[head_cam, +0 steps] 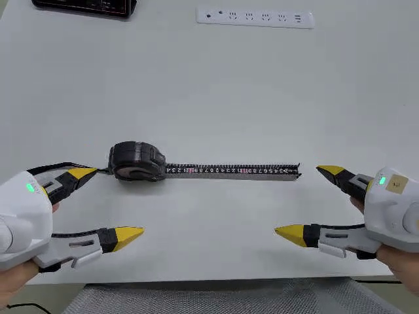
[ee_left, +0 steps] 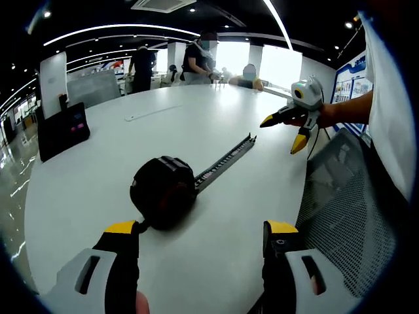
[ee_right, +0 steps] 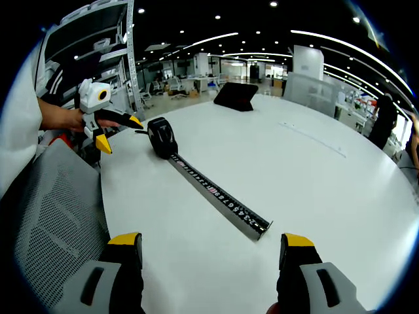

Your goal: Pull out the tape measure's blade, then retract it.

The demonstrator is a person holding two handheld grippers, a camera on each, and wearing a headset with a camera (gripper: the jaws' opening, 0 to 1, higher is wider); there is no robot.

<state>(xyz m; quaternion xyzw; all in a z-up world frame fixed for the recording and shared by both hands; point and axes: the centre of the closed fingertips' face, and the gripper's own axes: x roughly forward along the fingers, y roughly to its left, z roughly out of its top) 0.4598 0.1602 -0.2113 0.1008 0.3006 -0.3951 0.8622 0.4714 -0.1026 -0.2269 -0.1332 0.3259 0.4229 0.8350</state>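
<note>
Your left gripper [head_cam: 114,201]: yellow-tipped jaws spread wide, empty, upper tip just beside black round tape measure case [head_cam: 136,161]. Your right gripper [head_cam: 299,199]: jaws likewise spread, empty, upper tip near hooked end of extended numbered blade [head_cam: 232,171]. Case and blade lie flat on white table [head_cam: 209,85], between your grippers. White power strip [head_cam: 255,16] at far side, well apart.

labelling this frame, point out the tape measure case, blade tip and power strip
tape measure case [head_cam: 136,161], head view, middle of black housing
blade tip [head_cam: 297,172], head view, hooked end of blade
power strip [head_cam: 255,17], head view, middle of white top
</note>
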